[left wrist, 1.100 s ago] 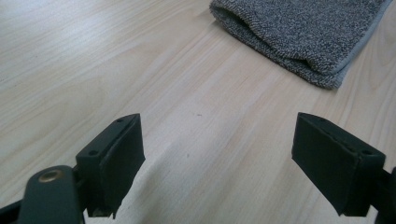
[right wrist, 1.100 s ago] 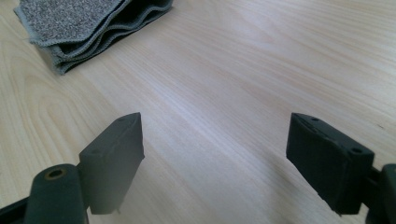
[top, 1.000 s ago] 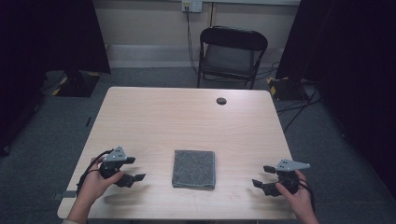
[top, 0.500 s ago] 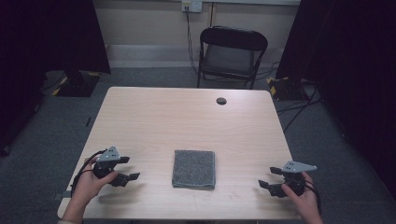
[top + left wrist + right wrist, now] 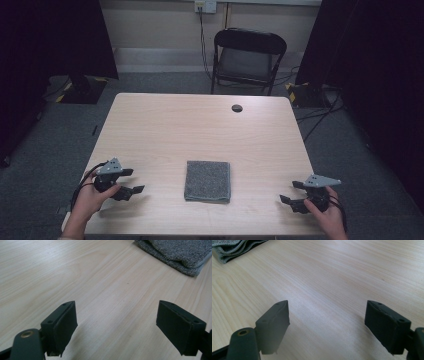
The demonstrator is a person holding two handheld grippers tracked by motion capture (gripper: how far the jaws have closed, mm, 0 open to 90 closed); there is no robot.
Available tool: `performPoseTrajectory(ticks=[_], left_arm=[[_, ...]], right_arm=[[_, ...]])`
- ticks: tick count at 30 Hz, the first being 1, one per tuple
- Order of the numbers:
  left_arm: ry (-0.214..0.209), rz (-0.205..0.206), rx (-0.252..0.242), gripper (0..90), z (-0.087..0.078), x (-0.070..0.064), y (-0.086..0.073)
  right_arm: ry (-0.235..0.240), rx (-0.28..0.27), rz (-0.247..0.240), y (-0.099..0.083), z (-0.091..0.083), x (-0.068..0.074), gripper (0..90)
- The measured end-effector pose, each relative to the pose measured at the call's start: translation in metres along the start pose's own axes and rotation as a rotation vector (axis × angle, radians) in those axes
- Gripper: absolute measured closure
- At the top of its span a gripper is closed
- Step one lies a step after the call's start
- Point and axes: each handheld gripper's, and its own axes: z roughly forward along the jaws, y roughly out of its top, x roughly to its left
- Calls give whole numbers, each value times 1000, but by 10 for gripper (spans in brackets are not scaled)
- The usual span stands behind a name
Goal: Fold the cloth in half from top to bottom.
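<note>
A folded grey towel lies flat near the front middle of the light wooden table. My left gripper rests low at the front left, open, jaws pointing right toward the towel with nothing between them. In the left gripper view the towel sits at the upper right, well beyond the jaws. My right gripper is at the front right corner, open and empty, jaws pointing left. The right gripper view has the towel's layered edge at the top left.
A small black round cap sits in the table near the far edge. A black folding chair stands behind the table. Cables run over the grey carpet at the right. Dark curtains hang on both sides.
Both grippers have drawn back toward the table's front edge and outward, the left one further left, the right one further right. The towel has not moved.
</note>
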Motion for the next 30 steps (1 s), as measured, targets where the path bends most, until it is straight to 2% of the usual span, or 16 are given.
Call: performPoseTrajectory(ticks=[4, 10, 15, 17, 25, 30], left_arm=[[-1, -2, -1, 168, -3, 3, -3], [22, -3, 2, 169, -7, 7, -8], [33, -23, -4, 167, -10, 11, -13], [38, -13, 2, 167, -11, 12, -15], [50, -30, 1, 166, -13, 15, -19], [68, -27, 9, 166, -15, 18, -22]], right_arm=[[-2, -1, 0, -2, 0, -1, 193], [-6, 3, 8, -5, -1, -2, 193], [-12, 1, 7, -6, -1, -4, 193], [-15, 6, 4, -6, -1, -4, 193], [-21, 7, 0, -7, -2, -5, 193], [-30, 12, -6, -7, -2, -5, 192]])
